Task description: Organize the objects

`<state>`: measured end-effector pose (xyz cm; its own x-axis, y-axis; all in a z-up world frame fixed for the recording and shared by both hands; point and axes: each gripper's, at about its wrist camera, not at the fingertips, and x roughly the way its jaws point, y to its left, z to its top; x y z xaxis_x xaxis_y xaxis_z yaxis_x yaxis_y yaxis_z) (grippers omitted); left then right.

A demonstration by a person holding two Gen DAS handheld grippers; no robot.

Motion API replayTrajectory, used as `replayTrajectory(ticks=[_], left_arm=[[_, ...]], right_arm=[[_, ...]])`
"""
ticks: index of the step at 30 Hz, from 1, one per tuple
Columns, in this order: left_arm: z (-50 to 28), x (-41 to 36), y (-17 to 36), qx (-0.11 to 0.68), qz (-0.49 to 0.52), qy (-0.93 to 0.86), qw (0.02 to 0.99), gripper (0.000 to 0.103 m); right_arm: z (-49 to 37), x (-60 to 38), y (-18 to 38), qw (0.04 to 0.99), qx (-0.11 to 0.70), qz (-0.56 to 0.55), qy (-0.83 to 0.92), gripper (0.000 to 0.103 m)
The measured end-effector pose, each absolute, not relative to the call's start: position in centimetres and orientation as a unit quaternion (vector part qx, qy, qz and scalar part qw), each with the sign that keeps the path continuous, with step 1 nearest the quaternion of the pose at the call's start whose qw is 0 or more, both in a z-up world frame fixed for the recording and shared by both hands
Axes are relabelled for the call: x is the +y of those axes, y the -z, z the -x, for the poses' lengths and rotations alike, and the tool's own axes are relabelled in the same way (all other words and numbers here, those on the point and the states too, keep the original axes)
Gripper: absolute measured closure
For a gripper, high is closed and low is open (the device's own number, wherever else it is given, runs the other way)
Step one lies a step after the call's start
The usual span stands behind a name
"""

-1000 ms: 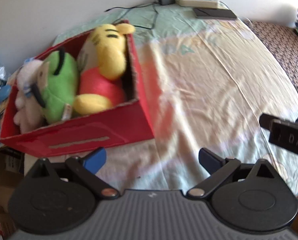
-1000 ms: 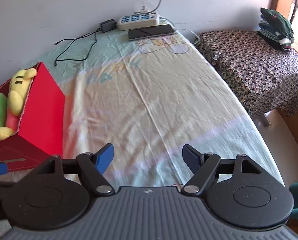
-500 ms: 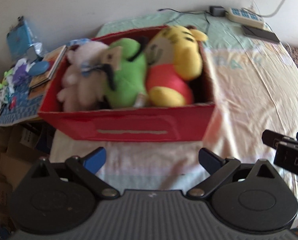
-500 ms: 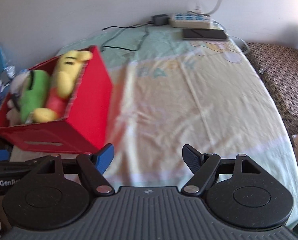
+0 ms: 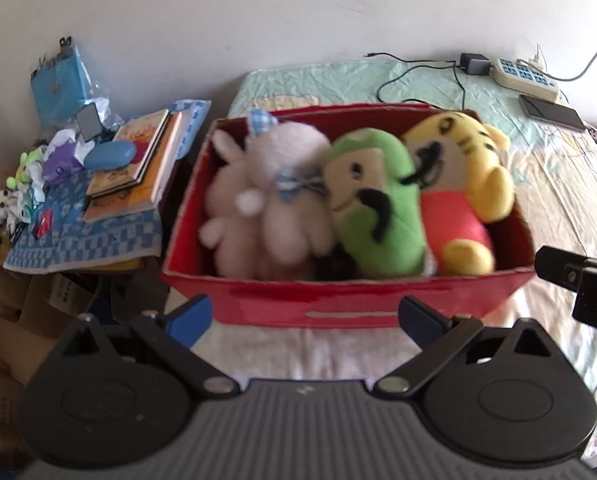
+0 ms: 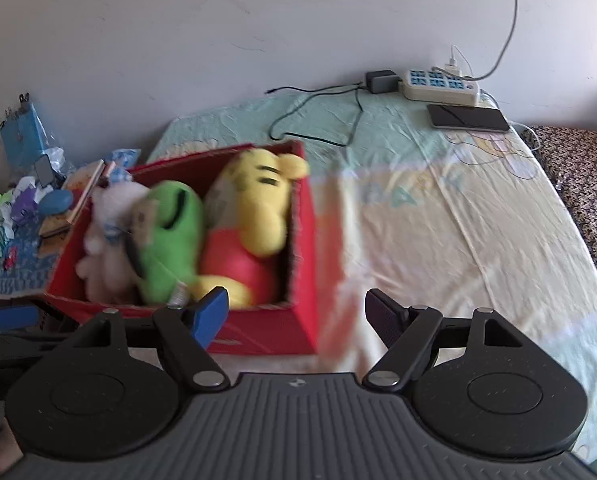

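Both tongs now toward red box [image 5: 350, 312].

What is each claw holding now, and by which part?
Nothing. The left claw and the right claw are both open and empty, in front of the red box of plush toys.

1. A bed with a wrinkled pale yellow and mint cartoon-print sheet [image 6: 438, 216] carries everything
2. An open red cardboard box [image 5: 350, 308] sits on the sheet at the bed's left edge
3. A white multi-socket power strip [image 6: 440, 86] lies at the far end by the wall
4. A flat black phone [image 6: 468, 117] lies just beside the strip
5. A small black charger block [image 6: 380, 81] and its thin black cable [image 6: 318, 116] rest near the strip
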<state>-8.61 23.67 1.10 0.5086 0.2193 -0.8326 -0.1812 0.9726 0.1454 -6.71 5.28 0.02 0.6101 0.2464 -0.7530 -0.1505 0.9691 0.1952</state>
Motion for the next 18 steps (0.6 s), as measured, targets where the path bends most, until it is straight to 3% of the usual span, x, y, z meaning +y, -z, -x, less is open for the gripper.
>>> replayTrajectory(ticks=[18], left_arm=[[6.6, 30.2, -0.4, 0.482, -0.004, -0.055, 0.875, 0.000]], right_arm=[[5.8, 11.9, -0.4, 0.902, 0.427, -0.039, -0.039, 0.025]])
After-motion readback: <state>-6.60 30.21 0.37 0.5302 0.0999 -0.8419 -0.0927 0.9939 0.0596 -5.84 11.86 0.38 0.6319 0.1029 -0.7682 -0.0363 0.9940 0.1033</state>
